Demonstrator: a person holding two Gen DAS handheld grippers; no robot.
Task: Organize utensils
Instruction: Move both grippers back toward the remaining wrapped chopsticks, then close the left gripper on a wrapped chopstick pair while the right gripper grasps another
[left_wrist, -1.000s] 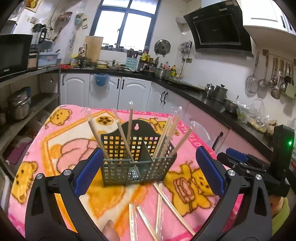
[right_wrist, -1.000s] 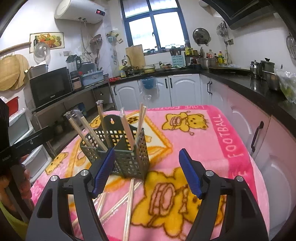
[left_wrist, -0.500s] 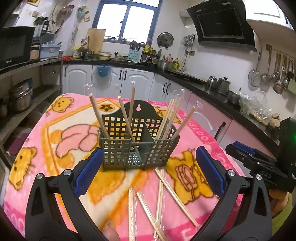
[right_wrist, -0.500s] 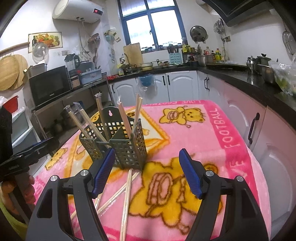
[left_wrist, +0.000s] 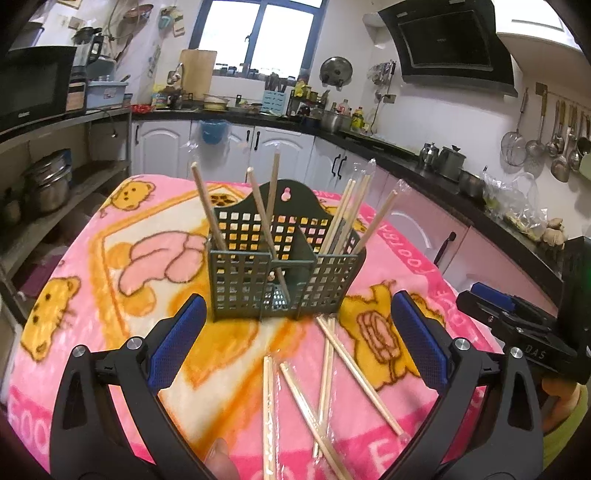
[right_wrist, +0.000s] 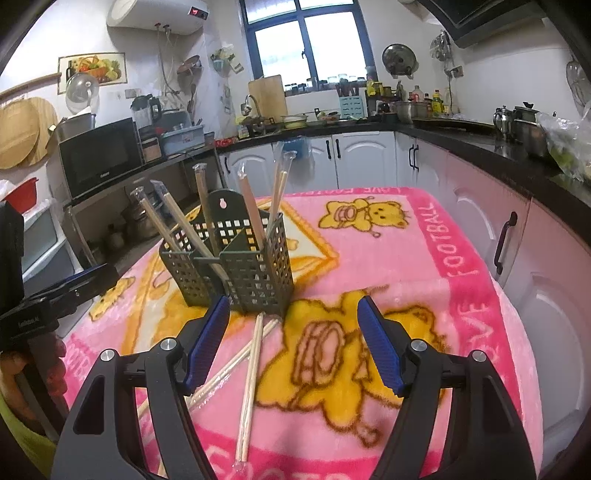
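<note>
Where cabinets curve round, pink bear blanket; kitchen clutter

The blanket was pink with yellow-orange bear figures, a cream panel edged in orange, and white lettering on a deeper pink border. The utensil basket was dark grey-green with a square grid pattern. The chopsticks were pale wood in clear wrappers. Both grippers carried blue pads on black frames.
</note>
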